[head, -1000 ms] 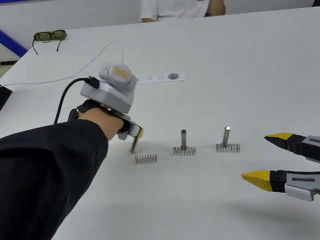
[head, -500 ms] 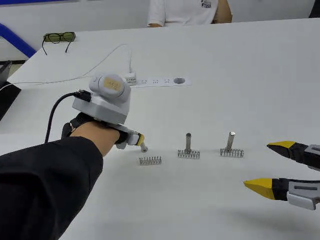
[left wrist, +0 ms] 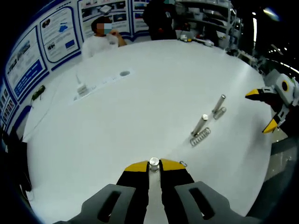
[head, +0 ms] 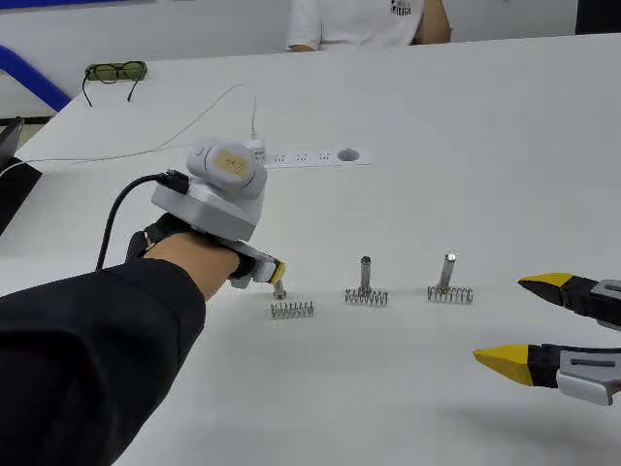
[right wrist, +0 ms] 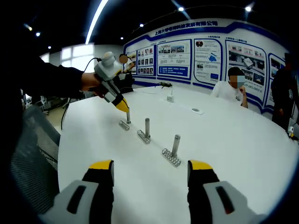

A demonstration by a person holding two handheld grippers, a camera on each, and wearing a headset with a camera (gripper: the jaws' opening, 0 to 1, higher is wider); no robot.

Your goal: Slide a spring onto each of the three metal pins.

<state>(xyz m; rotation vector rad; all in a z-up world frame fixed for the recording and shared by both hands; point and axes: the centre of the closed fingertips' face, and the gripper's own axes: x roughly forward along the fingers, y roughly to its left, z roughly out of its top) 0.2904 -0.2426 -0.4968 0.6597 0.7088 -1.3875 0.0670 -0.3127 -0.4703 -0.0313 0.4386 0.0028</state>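
Note:
My left gripper (head: 275, 275) (left wrist: 153, 165) is shut on a short metal pin (head: 279, 288) (left wrist: 153, 164), held about upright with its foot at the table. A spring (head: 291, 310) (right wrist: 124, 125) lies flat just in front of that pin. The middle pin (head: 365, 273) (right wrist: 147, 127) and the right pin (head: 447, 270) (right wrist: 175, 144) stand upright. Each has a spring lying on its side at its base: the middle spring (head: 366, 297) (right wrist: 143, 136) and the right spring (head: 450, 294) (right wrist: 171, 157). My right gripper (head: 524, 320) (right wrist: 151, 167) hovers open to the right of the pins, holding nothing.
A white power strip (head: 310, 156) with a thin cable lies behind the pins. Dark glasses (head: 114, 71) rest at the far left. A person in a white shirt (head: 359, 19) sits at the table's far edge. My black sleeve (head: 87, 359) covers the near left.
The left gripper has shifted slightly right with its pin, which has gone from tilted to about upright beside the loose spring. The right gripper has hardly moved.

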